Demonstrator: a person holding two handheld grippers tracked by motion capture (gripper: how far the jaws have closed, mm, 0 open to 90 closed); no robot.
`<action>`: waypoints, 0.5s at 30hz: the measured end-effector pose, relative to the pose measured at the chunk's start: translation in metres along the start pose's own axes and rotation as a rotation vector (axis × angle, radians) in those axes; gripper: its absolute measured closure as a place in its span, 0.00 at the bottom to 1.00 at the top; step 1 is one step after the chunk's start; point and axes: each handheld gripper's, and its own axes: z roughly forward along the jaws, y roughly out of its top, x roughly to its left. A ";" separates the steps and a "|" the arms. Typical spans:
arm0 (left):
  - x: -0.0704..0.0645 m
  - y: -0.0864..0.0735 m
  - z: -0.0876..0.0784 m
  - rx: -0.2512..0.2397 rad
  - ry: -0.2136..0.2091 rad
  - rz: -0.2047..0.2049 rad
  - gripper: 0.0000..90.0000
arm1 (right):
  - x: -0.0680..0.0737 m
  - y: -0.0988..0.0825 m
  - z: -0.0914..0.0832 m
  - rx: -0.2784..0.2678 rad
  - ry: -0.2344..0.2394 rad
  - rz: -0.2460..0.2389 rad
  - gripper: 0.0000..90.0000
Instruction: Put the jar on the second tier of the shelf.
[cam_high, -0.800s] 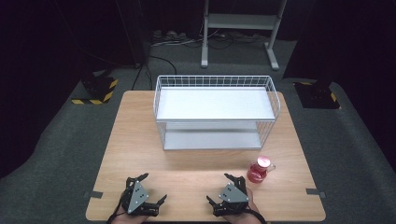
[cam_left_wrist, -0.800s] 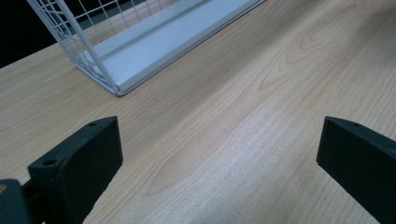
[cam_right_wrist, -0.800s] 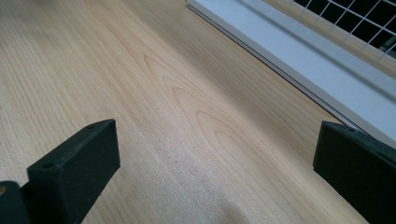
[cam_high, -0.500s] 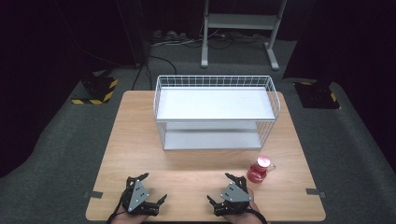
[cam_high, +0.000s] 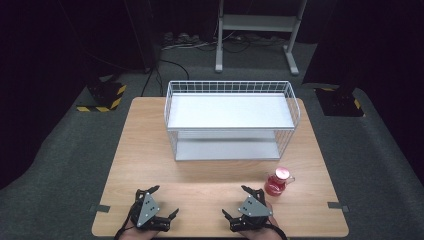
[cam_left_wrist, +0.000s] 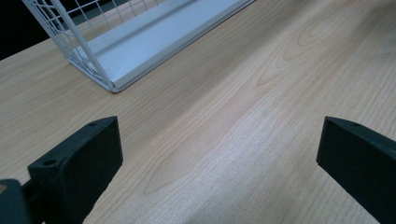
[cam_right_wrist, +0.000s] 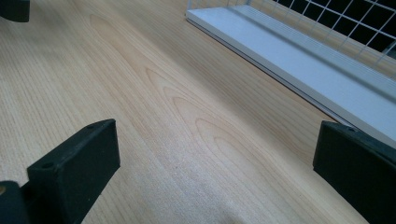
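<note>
A white wire rack (cam_high: 232, 120) with two shelves stands on the far half of the wooden table (cam_high: 150, 150), and everything else is easiest placed against it. Just off the rack's near right corner sits a small red bottle (cam_high: 278, 182) with a pale cap, upright on the wood and not touching the wire.

Well in front of the rack, at the table's near edge, the person holds both tools low over the wood. The left gripper (cam_high: 159, 204) is toward the rack's left end, its jaws spread wide with nothing between them; its own view looks across bare tabletop (cam_left_wrist: 243, 121) to the rack's lower shelf (cam_left_wrist: 154, 37) at the upper left. The right gripper (cam_high: 241, 205) is nearer the rack's right end, close to the bottle but apart from it. Its jaws also stand wide open and empty, and its view shows wood grain (cam_right_wrist: 177, 121) with the lower shelf (cam_right_wrist: 299, 60) running along the upper right.
</note>
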 end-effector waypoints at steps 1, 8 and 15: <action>0.000 0.000 0.000 -0.002 -0.003 -0.002 0.01 | 0.000 0.000 0.000 0.005 0.001 -0.003 0.00; 0.002 0.000 0.000 -0.001 -0.009 -0.021 0.01 | -0.001 0.001 0.001 0.005 0.008 0.022 0.00; 0.001 0.000 0.000 0.002 -0.010 -0.012 0.01 | 0.001 0.006 -0.003 -0.026 0.012 0.009 0.00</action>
